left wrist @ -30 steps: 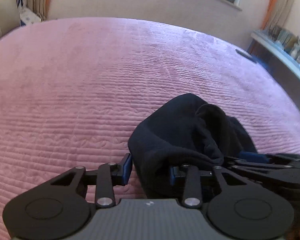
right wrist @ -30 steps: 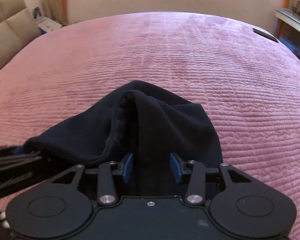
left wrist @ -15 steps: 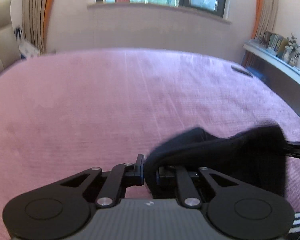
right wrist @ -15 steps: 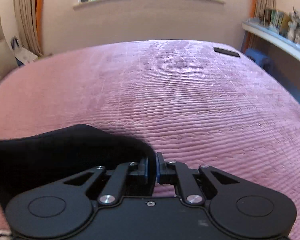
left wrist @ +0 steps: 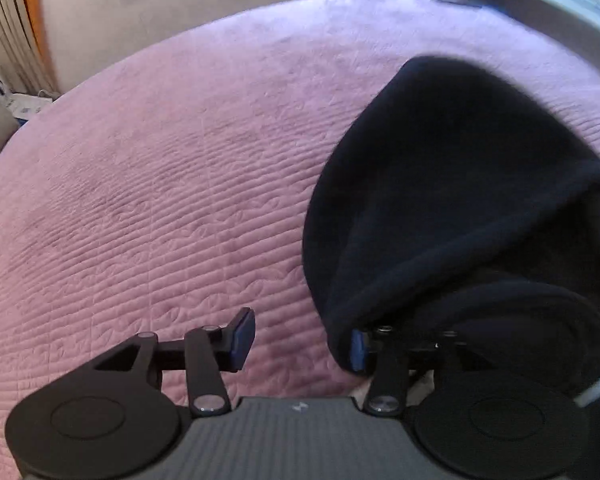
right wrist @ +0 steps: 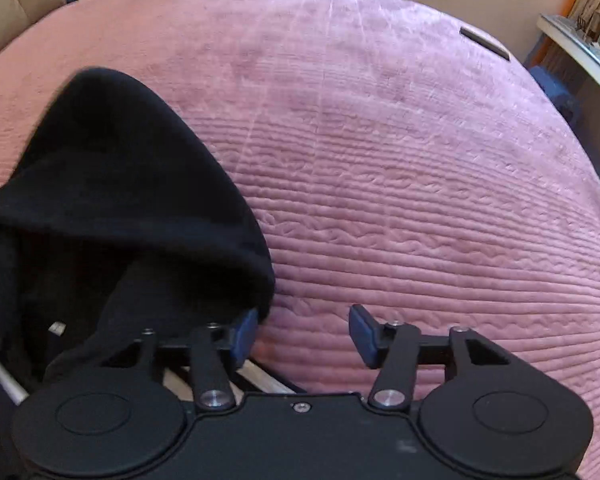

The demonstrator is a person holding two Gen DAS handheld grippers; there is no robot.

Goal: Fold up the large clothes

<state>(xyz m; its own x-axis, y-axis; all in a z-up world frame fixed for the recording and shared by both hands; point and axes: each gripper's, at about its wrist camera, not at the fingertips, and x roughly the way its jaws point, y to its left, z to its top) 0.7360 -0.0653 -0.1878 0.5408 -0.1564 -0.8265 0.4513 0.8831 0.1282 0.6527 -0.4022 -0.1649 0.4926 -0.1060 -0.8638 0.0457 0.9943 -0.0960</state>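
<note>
**Left wrist view: black garment just let go on the pink bed**

Left wrist view: black fleecy garment (left wrist: 460, 200) heaped at the near right of the pink quilted bedspread (left wrist: 160, 180), hood-like end pointing far. Looks soft, thick and floppy, probably light, so likely to slump and bunch rather than hold a crease. No risk of breaking anything. Best bet for a hold: the rolled hem edge near the jaws, one corner per side.

Left gripper (left wrist: 300, 340) opening, jaws apart, bare quilt between them; right pad (left wrist: 357, 350) tucked against the cloth edge, not pinching. Right gripper (right wrist: 306, 336) also opening, nothing between the jaws, garment (right wrist: 120, 200) draped over its left finger (right wrist: 246, 330). Dark flat object (right wrist: 485, 42) at the far right of the bed, well apart.
</note>
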